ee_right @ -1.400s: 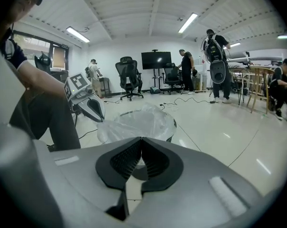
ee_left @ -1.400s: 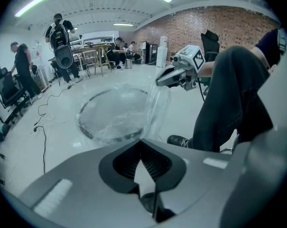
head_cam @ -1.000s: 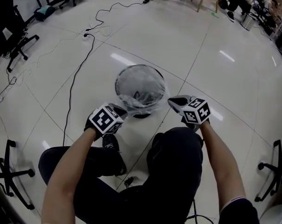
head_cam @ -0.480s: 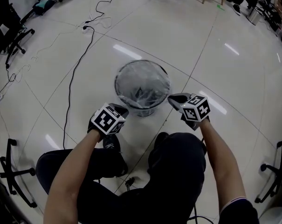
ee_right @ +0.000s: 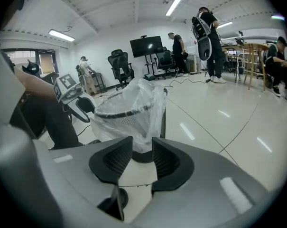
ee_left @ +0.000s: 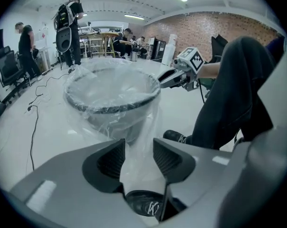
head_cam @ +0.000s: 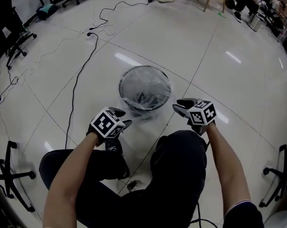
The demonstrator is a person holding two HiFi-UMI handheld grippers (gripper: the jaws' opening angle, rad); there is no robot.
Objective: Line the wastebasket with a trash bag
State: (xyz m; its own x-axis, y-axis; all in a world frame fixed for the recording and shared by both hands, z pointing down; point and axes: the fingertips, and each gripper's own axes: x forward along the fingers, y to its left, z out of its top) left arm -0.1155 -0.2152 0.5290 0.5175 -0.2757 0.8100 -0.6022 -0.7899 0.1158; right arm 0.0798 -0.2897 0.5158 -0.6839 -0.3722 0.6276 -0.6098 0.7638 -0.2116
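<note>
A round black mesh wastebasket (head_cam: 144,91) stands on the white floor, with a clear trash bag (head_cam: 134,109) draped over its rim and hanging down its outside. My left gripper (head_cam: 124,118) is at the basket's near-left side and its jaws are opening. In the left gripper view the loose bag film (ee_left: 139,127) hangs between the left gripper (ee_left: 139,144) jaws, and the pads do not press on it. My right gripper (head_cam: 178,106) is at the near-right side, also opening. In the right gripper view the bag's hem (ee_right: 142,137) hangs just beyond the right gripper (ee_right: 142,144).
I crouch with dark-trousered knees (head_cam: 176,160) just behind the basket and a black shoe (ee_left: 145,205) under the left gripper. A black cable (head_cam: 79,75) runs over the floor at the left. Office chairs (head_cam: 10,32) stand far left; chair bases (head_cam: 10,175) flank me. People stand at the back.
Both grippers have gone from shut to open and have let go of the bag's edge. The basket and my hands have hardly moved.
</note>
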